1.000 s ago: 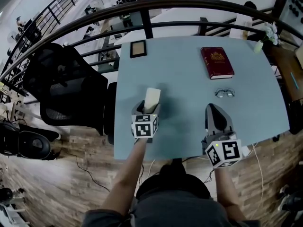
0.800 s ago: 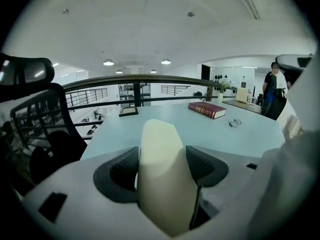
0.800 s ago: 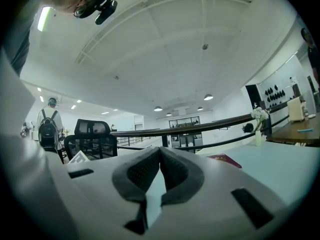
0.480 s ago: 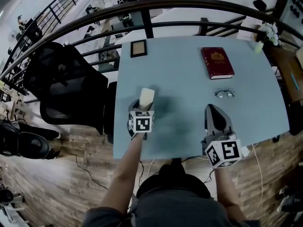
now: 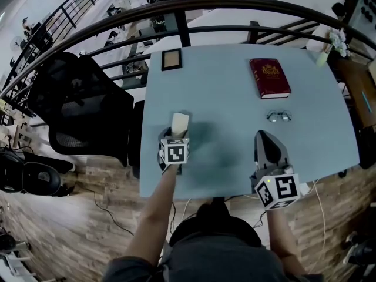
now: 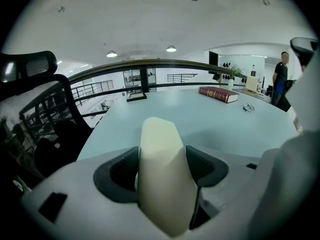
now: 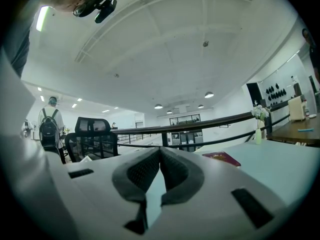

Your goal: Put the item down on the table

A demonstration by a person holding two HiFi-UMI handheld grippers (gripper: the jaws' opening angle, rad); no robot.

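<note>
1. Gripping a cream-coloured block point(image 6: 162, 169) of smooth, tapered shape, my left gripper point(image 5: 177, 137) has its jaws pressed against the block's two sides, with the dark pads flanking it.
2. In the left gripper view the block stands up out of the jaws, and its rounded top pokes well past them.
3. From the head view, the block sits over the near-left part of the pale blue worktop point(image 5: 223, 98), close to the left edge. I cannot tell whether its underside touches the surface.
4. My right gripper point(image 5: 267, 141) is over the near-right part of the worktop, well apart from the left one. In its own view the jaws are drawn together, tips meeting, with nothing between them.
5. A dark red hardback book point(image 5: 269, 77) lies flat toward the far right of the worktop.
6. A pair of thin-rimmed glasses point(image 5: 278, 116) rests just nearer to me than the book, between it and my right gripper.
7. A small dark picture frame point(image 5: 171, 60) lies at the far-left corner.
8. A black mesh office chair point(image 5: 82, 107) stands off the worktop's left side.
9. A dark curved railing point(image 5: 117, 25) runs behind the far edge.
</note>
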